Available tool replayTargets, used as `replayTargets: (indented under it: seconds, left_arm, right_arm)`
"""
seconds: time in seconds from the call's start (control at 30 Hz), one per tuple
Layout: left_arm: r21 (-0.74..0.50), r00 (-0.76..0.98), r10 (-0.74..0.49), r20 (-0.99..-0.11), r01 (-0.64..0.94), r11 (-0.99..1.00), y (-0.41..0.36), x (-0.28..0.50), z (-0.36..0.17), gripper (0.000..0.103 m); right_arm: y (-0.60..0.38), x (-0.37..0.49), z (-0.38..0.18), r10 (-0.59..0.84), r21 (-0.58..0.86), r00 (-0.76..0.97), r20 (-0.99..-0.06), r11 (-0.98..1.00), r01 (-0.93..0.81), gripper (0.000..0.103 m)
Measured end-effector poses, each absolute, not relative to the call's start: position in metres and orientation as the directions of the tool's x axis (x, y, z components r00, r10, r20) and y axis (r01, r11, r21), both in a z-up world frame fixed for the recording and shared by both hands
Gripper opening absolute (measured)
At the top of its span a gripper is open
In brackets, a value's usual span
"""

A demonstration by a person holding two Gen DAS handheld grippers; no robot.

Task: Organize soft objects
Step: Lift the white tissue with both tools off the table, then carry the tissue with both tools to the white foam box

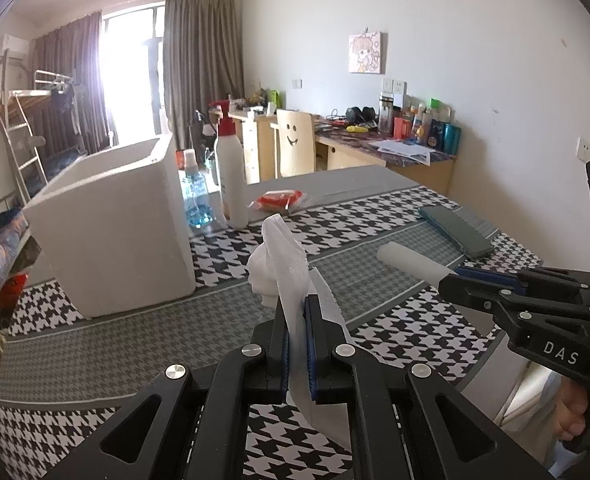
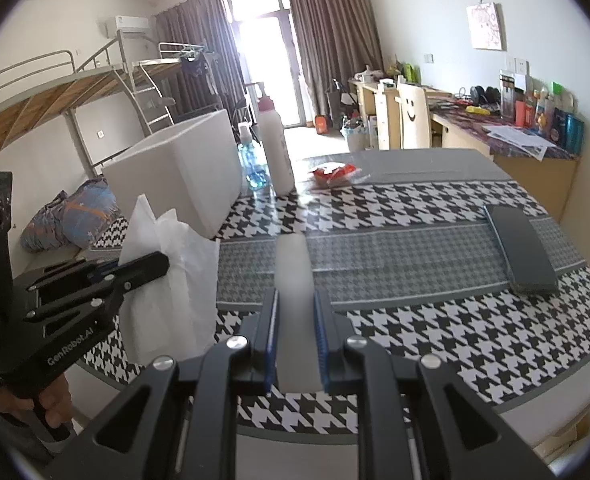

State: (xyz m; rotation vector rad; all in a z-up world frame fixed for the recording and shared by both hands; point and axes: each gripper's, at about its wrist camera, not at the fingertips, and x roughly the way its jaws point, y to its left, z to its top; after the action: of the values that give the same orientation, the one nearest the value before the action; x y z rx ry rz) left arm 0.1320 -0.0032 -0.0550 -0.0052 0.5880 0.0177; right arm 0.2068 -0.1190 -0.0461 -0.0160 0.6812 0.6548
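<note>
Clamped in left claw: white tissue, lifted off tabletop. Clamped in right claw: white foam roll, also aloft. Probably bound for white foam box; seemingly nothing stowed yet, box interior hidden.

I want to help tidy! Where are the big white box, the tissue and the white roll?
white box [image 1: 111, 236], left wrist view, front wall.
tissue [image 1: 285, 256], left wrist view, its upper part.
white roll [image 2: 293, 276], right wrist view, its middle.
</note>
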Motion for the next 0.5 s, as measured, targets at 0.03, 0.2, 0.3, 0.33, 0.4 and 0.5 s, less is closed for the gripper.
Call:
replayTargets:
  seconds: [0.03, 0.2, 0.3, 0.33, 0.4, 0.5]
  left_arm:
    - [0.003, 0.834, 0.018, -0.551, -0.019, 1.0, -0.003, 0.132, -0.054, 0.007]
    - [0.015, 0.843, 0.033, -0.537, -0.029, 0.999, -0.001, 0.133, -0.049, 0.007]
    - [0.02, 0.849, 0.041, -0.527, -0.036, 0.999, 0.001, 0.134, -0.045, 0.007]
    - [0.022, 0.851, 0.043, -0.524, -0.037, 0.999, 0.002, 0.135, -0.043, 0.007]
    - [0.027, 0.855, 0.048, -0.516, -0.039, 0.999, 0.003, 0.134, -0.04, 0.007]
    - [0.035, 0.863, 0.056, -0.502, -0.044, 0.998, 0.006, 0.134, -0.033, 0.007]
  right_arm:
    - [-0.118, 0.207, -0.045, 0.559, 0.194, 0.588, -0.585, 0.8, -0.567, 0.02]
    - [-0.118, 0.208, -0.04, 0.568, 0.2, 0.592, -0.571, 0.796, -0.571, 0.02]
    - [-0.118, 0.209, -0.036, 0.572, 0.201, 0.598, -0.561, 0.795, -0.572, 0.02]
    - [-0.117, 0.209, -0.036, 0.573, 0.2, 0.6, -0.558, 0.795, -0.573, 0.02]
    - [-0.117, 0.209, -0.032, 0.578, 0.199, 0.605, -0.548, 0.792, -0.577, 0.02]
    - [-0.115, 0.209, -0.027, 0.585, 0.199, 0.611, -0.533, 0.789, -0.581, 0.02]
